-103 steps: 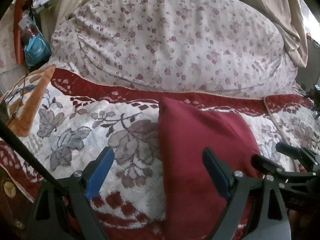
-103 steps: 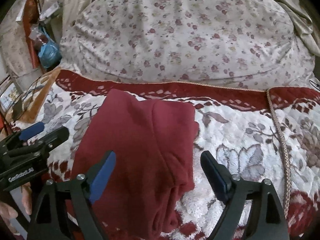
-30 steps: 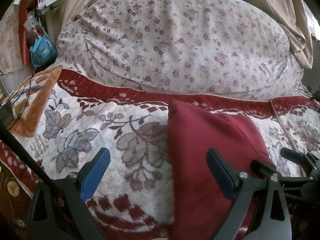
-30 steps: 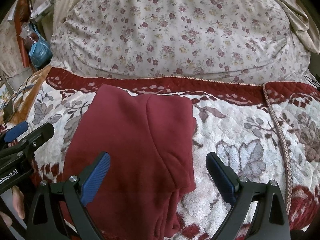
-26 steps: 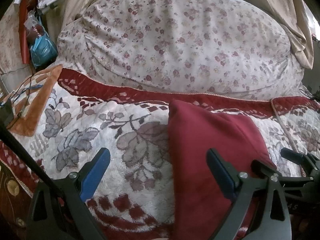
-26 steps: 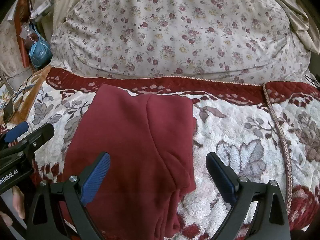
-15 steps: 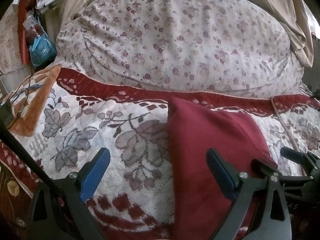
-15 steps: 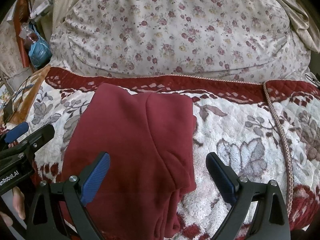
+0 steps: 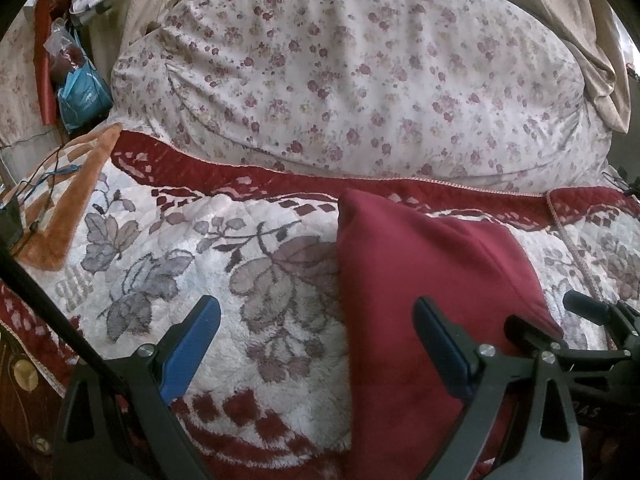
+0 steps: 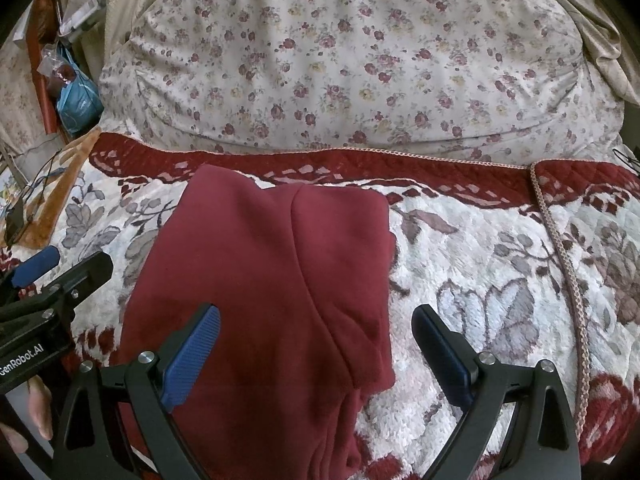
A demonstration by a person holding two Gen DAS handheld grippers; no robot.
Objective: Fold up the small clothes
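Nearest the right wrist camera, the right tongs [image 10: 316,340] stand wide, gripping nothing, their blue fingertips [image 10: 192,350] hanging over the near part of the dark red garment [image 10: 272,280]. The left tongs [image 9: 316,340] are likewise spread wide and empty, one pad over the plush blanket [image 9: 180,248] and the other over the garment's [image 9: 420,288] near left portion. In the right wrist view the left tongs [image 10: 60,268] show at the left edge, just beside the garment's left side, with a person's fingers [image 10: 38,412] below them.

The garment lies folded on the bed, on the white blanket with grey leaves and a dark red border, its far edge close to the blanket's far border. A fold line runs down its middle, and the right layer ends in a bunched lower corner.

Beyond the blanket's far edge rises a large floral duvet [image 10: 360,60]. At the far left sits a blue plastic bag [image 10: 76,100], and beige curtains [image 9: 580,32] hang at the far right.
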